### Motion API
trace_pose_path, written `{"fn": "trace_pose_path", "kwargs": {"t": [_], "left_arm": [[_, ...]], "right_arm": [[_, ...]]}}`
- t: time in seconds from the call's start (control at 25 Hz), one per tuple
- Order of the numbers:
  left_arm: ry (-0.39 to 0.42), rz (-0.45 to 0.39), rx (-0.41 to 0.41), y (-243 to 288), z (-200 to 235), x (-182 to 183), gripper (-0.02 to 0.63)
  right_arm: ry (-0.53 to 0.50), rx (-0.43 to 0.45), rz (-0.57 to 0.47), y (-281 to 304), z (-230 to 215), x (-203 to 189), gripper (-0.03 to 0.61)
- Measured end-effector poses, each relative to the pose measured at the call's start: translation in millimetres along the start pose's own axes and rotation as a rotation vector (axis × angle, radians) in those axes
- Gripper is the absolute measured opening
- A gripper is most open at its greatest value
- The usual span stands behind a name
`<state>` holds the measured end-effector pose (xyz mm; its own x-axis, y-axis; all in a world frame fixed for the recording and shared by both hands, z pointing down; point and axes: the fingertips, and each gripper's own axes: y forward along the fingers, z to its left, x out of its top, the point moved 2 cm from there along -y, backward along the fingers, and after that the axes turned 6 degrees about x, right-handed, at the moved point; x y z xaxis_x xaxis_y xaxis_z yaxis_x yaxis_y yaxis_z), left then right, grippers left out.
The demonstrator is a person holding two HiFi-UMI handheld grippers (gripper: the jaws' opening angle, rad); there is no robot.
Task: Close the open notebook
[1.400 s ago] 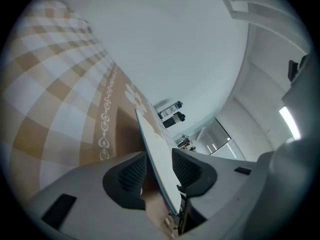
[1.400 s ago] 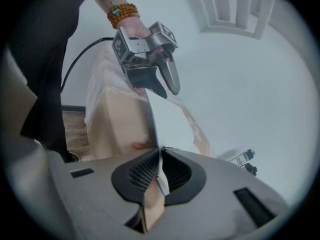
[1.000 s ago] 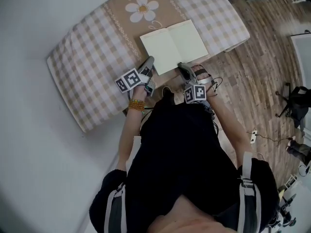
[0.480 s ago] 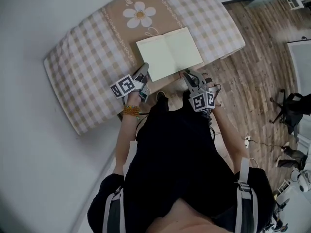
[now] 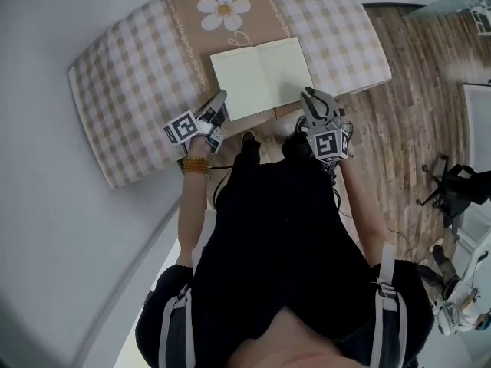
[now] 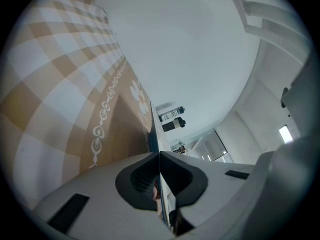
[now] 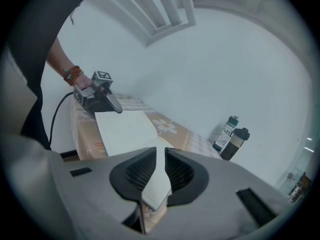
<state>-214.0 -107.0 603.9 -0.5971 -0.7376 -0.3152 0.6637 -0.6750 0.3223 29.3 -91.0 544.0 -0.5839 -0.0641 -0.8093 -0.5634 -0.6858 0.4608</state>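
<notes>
lately the left gripper point(image 5: 217, 100) was drawn shut on the left edge of the notebook point(image 5: 261, 77) just ahead of it, while the right gripper point(image 5: 310, 98), clamped on the right half, was raised, so the closing fold was judged begun.

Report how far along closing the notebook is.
Done: both grippers have hold of the notebook, the left gripper shut on its near left corner. In hand: the right gripper grips the right half by its near corner. Left: fold that half over; the notebook lies open.
</notes>
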Motion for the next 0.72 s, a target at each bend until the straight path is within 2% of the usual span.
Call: {"fn": "trace_pose_path", "kwargs": {"t": [0.24,0.32,0.48,0.6,0.72], "left_arm": [[-0.003,-0.020,-0.014,-8,-19,0,0.018],[-0.022,-0.030,-0.041,-11,-28,0,0.018],[-0.011,-0.039,-0.070,1,-19,3,0.018],[-0.042,-0.034,-0.050,3,-20,6,0.018],[-0.061,-0.033,-0.086,9,-30,17,0.018]], "right_arm": [[0.019,0.019,0.004,-1,-22,-3,0.058],[0.017,0.024,0.008,-2,-27,-2,0.058],[0.004,0.023,0.014,8,-40,-16,0.058],[0.018,0.013,0.019,14,-49,-19,0.058],[0.038,0.004,0.020,24,-60,-18,0.058]]}}
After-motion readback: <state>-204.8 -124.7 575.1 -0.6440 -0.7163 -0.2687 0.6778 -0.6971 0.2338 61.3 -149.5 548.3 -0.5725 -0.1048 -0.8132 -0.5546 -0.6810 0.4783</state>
